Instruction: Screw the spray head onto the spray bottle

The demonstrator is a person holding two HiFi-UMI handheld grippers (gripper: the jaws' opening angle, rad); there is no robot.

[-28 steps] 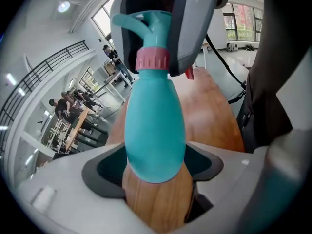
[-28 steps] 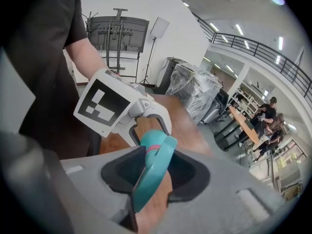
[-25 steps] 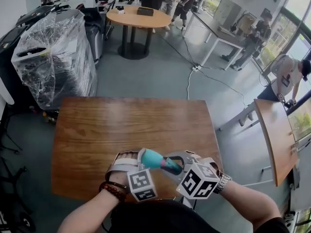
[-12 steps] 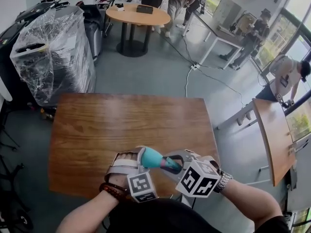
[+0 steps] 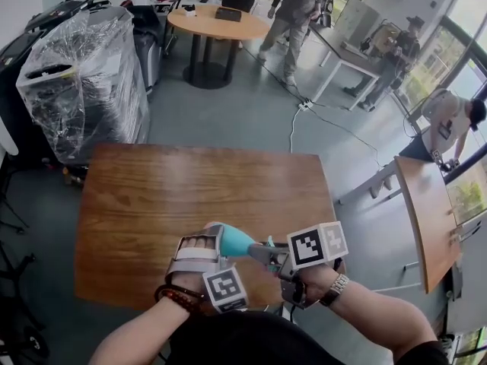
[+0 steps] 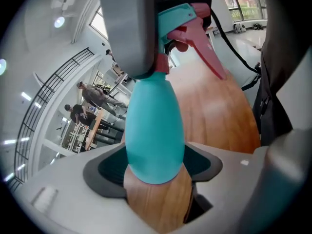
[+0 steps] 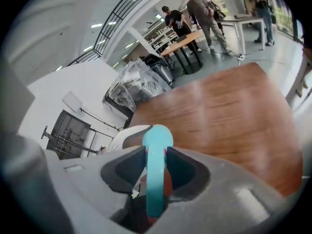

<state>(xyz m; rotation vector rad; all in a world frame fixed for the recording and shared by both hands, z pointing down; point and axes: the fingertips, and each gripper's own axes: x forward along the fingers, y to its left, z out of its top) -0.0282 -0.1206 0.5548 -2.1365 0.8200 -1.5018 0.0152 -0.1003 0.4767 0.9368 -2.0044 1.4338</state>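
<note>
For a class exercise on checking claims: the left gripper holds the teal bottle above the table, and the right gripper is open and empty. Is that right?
Not quite. The right gripper is not empty: its jaws are shut on the spray head, as the right gripper view shows. The left gripper does hold the teal bottle above the table.

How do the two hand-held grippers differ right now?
The left hand-held gripper clamps the teal bottle; the right hand-held gripper clamps the spray head. The left's jaws stand wide around the body; the right's sit narrow. Both are held over the wooden table.
</note>
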